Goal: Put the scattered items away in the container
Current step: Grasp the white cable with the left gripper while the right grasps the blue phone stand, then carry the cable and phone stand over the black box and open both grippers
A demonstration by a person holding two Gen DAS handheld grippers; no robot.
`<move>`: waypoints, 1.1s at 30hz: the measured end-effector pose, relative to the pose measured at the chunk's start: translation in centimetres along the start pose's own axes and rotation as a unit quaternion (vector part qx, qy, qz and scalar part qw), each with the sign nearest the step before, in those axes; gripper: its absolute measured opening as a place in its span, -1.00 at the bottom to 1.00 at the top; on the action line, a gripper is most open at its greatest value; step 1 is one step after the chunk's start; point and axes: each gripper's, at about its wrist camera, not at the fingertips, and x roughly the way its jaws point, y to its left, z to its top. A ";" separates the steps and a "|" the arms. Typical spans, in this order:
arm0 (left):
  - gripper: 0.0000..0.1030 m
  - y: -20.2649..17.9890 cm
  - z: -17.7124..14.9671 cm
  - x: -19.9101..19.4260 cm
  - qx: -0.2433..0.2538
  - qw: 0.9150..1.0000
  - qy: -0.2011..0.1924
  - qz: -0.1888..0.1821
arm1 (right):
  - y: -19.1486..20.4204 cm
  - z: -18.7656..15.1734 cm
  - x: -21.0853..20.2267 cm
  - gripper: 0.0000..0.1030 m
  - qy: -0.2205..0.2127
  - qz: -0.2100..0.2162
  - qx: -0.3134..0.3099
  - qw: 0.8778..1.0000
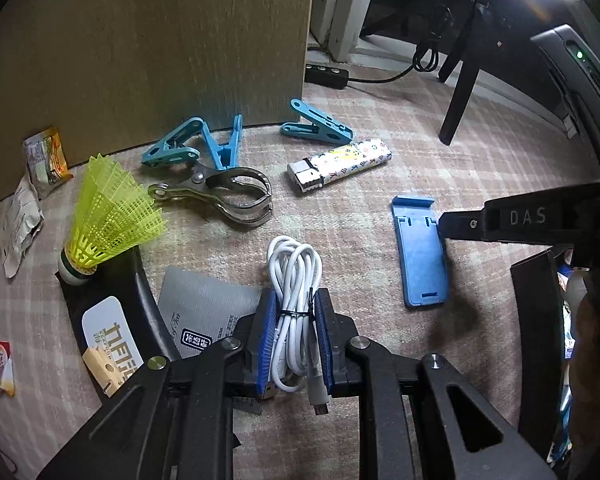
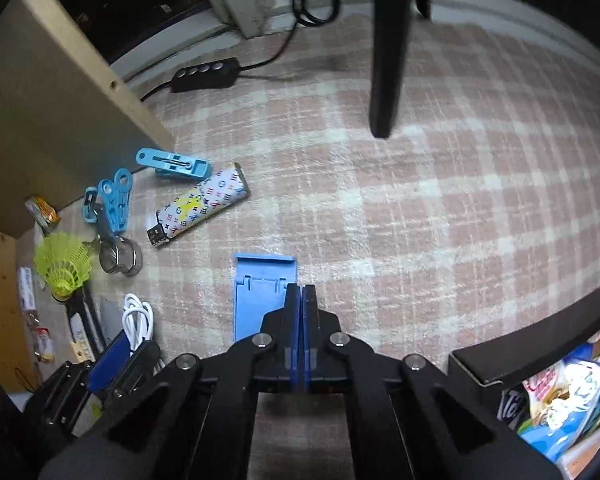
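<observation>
My left gripper is shut on a coiled white USB cable just above the checked carpet; the cable also shows in the right wrist view. My right gripper is shut and empty, its tips over the near end of a blue phone stand that lies flat on the carpet. A patterned lighter, blue clothes pegs, a metal clip and a yellow shuttlecock lie scattered. The black container stands at the right.
A wooden board stands behind the pegs. A black chair leg and a power strip are farther back. Sachets and packets lie at the left, with a grey pouch under my left gripper. The container holds snack packets.
</observation>
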 end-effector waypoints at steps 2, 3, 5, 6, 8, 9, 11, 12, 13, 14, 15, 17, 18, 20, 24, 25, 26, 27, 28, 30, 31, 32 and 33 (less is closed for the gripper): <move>-0.65 -0.5 0.5 0.2 0.003 1.000 -0.001 0.001 | -0.3 -0.2 0.1 -0.54 0.009 0.010 0.009 1.000; -0.65 -0.3 1.2 0.6 0.002 1.000 -0.001 -0.001 | -0.3 -0.3 -0.1 -0.40 0.003 0.010 0.008 1.000; -0.65 0.1 1.4 0.7 0.000 1.000 -0.001 -0.005 | 0.7 -0.4 -0.5 -0.24 -0.011 -0.005 -0.018 1.000; -0.65 0.2 1.5 0.6 0.000 1.000 -0.002 -0.005 | 1.1 -0.4 -0.5 -0.19 -0.008 -0.007 -0.027 1.000; -0.65 0.4 1.4 0.6 -0.002 1.000 -0.002 -0.007 | 2.0 -0.5 0.2 -0.19 0.010 -0.009 -0.044 0.999; -0.65 0.4 1.3 0.5 -0.003 1.000 -0.002 -0.008 | 2.9 -0.1 0.4 -0.19 0.014 -0.011 -0.046 0.999; -0.65 0.7 1.0 0.4 -0.007 1.000 -0.001 -0.010 | 3.7 -0.3 0.8 -0.17 0.012 -0.023 -0.058 0.998; -0.65 0.8 1.0 0.4 -0.010 1.000 -0.001 -0.011 | 4.1 -0.3 0.9 -0.14 0.011 -0.033 -0.066 0.997; -0.65 0.9 1.0 0.4 -0.013 1.000 -0.001 -0.013 | 4.8 -0.5 1.0 -0.15 0.007 -0.045 -0.076 0.996; -0.65 1.0 1.0 0.3 -0.016 1.000 -0.001 -0.015 | 5.2 -0.6 1.1 -0.27 0.003 -0.056 -0.081 0.995; -0.66 1.0 1.1 0.5 -0.017 1.000 -0.002 -0.015 | 5.8 -0.8 1.3 -0.29 -0.001 -0.068 -0.090 0.994; -0.66 1.0 1.1 0.4 -0.018 1.000 -0.003 -0.014 | 6.2 -1.1 1.3 -0.30 -0.004 -0.066 -0.103 0.992; -0.66 1.0 1.1 0.3 -0.019 1.000 -0.003 -0.014 | 5.9 -1.4 1.2 -0.31 -0.004 -0.060 -0.101 0.993; -0.66 1.0 1.2 0.3 -0.021 1.000 -0.004 -0.015 | 5.1 -1.5 0.9 -0.32 0.001 -0.044 -0.087 0.995; -0.67 1.0 0.9 -1.0 -0.021 1.000 -0.009 -0.017 | 3.4 -2.1 -0.3 -0.32 -0.004 -0.031 -0.076 0.997; -0.67 0.8 0.9 -1.4 -0.021 1.000 -0.011 -0.019 | 3.0 -2.2 -0.8 -0.32 -0.006 -0.025 -0.072 0.997; -0.67 0.7 0.9 -1.7 -0.020 1.000 -0.012 -0.020 | 2.3 -2.4 -1.5 -0.32 -0.008 -0.020 -0.068 0.997; -0.68 0.6 0.9 -2.0 -0.019 1.000 -0.014 -0.021 | 1.7 -2.6 -1.9 -0.32 -0.010 -0.016 -0.067 0.998; -0.68 0.3 1.0 -2.4 -0.016 1.000 -0.016 -0.020 | 1.4 -2.7 -2.5 -0.32 -0.014 -0.012 -0.066 0.998; -0.68 -0.1 1.1 -3.0 -0.015 0.999 -0.022 -0.020 | 0.7 -3.0 -4.0 -0.32 -0.024 -0.009 -0.068 0.997; -0.69 -0.4 1.2 -3.3 -0.013 0.999 -0.025 -0.023 | 0.2 -2.9 -4.8 -0.32 -0.028 -0.007 -0.068 0.997; -0.69 -0.8 1.2 -3.7 -0.010 0.999 -0.028 -0.025 | -0.3 -3.1 -5.8 -0.32 -0.034 -0.003 -0.065 0.997; -0.69 -1.1 1.2 -4.0 -0.008 0.999 -0.030 -0.025 | -0.9 -3.2 -6.8 -0.32 -0.042 0.001 -0.065 0.997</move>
